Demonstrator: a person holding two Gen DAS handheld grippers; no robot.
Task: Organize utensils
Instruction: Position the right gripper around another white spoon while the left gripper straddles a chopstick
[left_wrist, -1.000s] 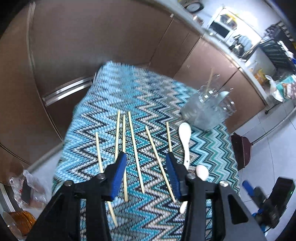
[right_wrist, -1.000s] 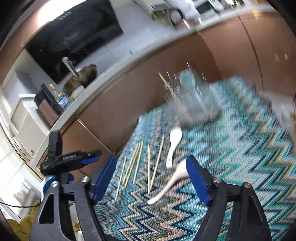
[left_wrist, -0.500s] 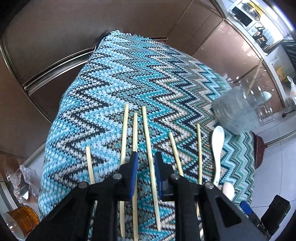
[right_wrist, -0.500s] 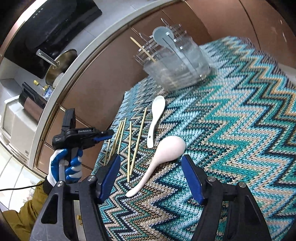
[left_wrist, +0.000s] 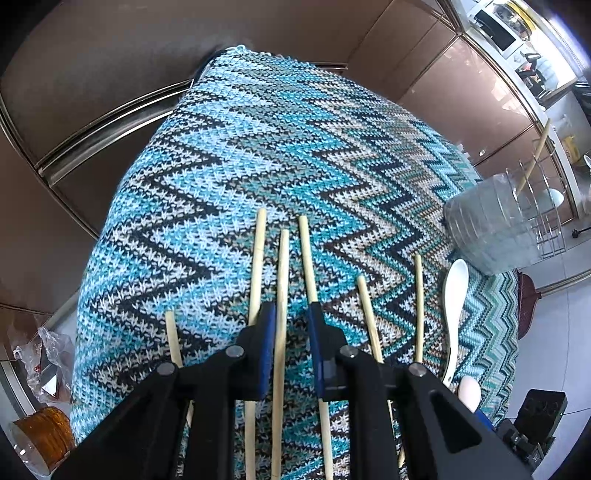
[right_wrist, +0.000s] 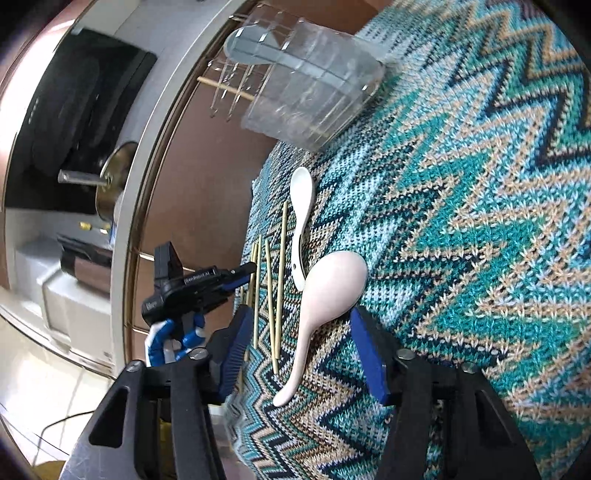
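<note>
Several pale wooden chopsticks (left_wrist: 258, 258) lie side by side on the zigzag-knit cloth (left_wrist: 258, 147). My left gripper (left_wrist: 291, 314) points down over them, jaws narrow. One chopstick (left_wrist: 283, 280) runs between the pads, and a gap shows beside it. In the right wrist view a blue-gloved hand (right_wrist: 173, 336) holds the left gripper (right_wrist: 243, 273). My right gripper (right_wrist: 300, 321) straddles the pink spoon (right_wrist: 332, 288). Its jaws are closing and the pads stand clear of the spoon's handle. A white spoon (right_wrist: 301, 206) lies just beyond. The clear utensil holder (right_wrist: 314, 85) holds a chopstick and a grey-blue spoon.
Brown cabinet fronts (left_wrist: 110, 74) ring the cloth-covered table, whose edges drop off close to the chopsticks. An orange tape roll (left_wrist: 40, 432) and a plastic bag lie on the floor at the left. A black device (left_wrist: 543, 410) sits on the floor at the right.
My left gripper came down over the chopsticks and its jaws narrowed around the middle one. My right gripper sank and rolled, and its jaws drew in on either side of the pink spoon.
</note>
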